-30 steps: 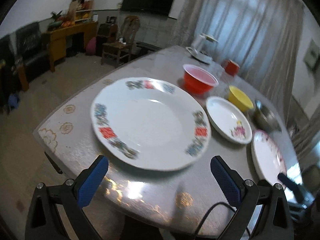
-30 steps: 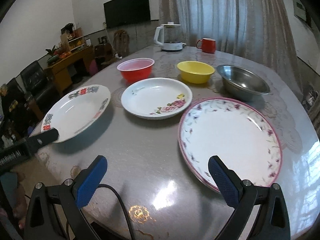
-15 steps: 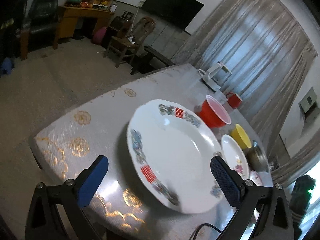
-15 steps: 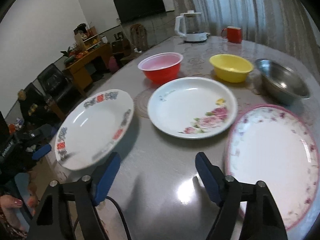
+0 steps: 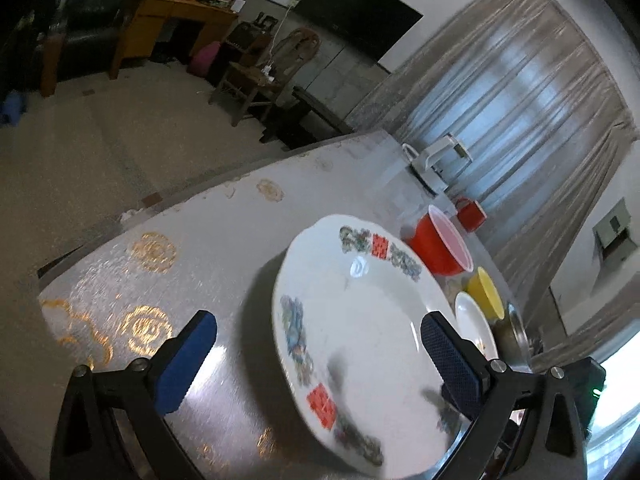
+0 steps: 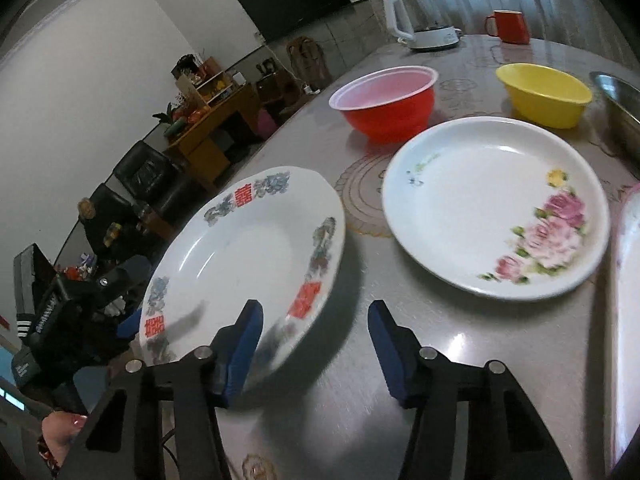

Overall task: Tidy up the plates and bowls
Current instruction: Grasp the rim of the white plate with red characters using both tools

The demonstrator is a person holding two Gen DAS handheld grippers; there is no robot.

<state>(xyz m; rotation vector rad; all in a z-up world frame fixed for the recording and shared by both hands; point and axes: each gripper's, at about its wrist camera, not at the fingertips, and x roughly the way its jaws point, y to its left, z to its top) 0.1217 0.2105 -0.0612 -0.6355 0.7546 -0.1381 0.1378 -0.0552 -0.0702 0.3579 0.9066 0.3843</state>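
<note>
A glossy table [image 6: 460, 360] with gold medallion prints holds three plates and three bowls. The nearest is a white plate with red characters [image 6: 244, 256] and blue-grey floral patches on its rim; four red blocks show in the right wrist view, and they look like the Chinese double-happiness sign, though blur makes this unsure. At its three o'clock in that view sits a rose plate [image 6: 492, 204], white with pink roses and one yellow bloom. A sliver of a third, pink-rimmed plate [image 6: 626, 280] shows at the far right edge.

Behind the plates, toward twelve o'clock, stand a red bowl [image 6: 386, 100], a yellow bowl [image 6: 544, 94] and, cut off by the frame, a steel bowl [image 6: 618, 100]. Farther back are one white kettle [image 6: 424, 20] and one red mug [image 6: 510, 26].

The right gripper [image 6: 314, 344] has just been closing; its blue pads are half spread, the left one over the near rim of the plate with red characters, nothing pinched between them. The left gripper [image 5: 316, 360] is spread wide, its right pad over the same plate from the opposite side, gripping nothing.

No brand name is readable anywhere.
</note>
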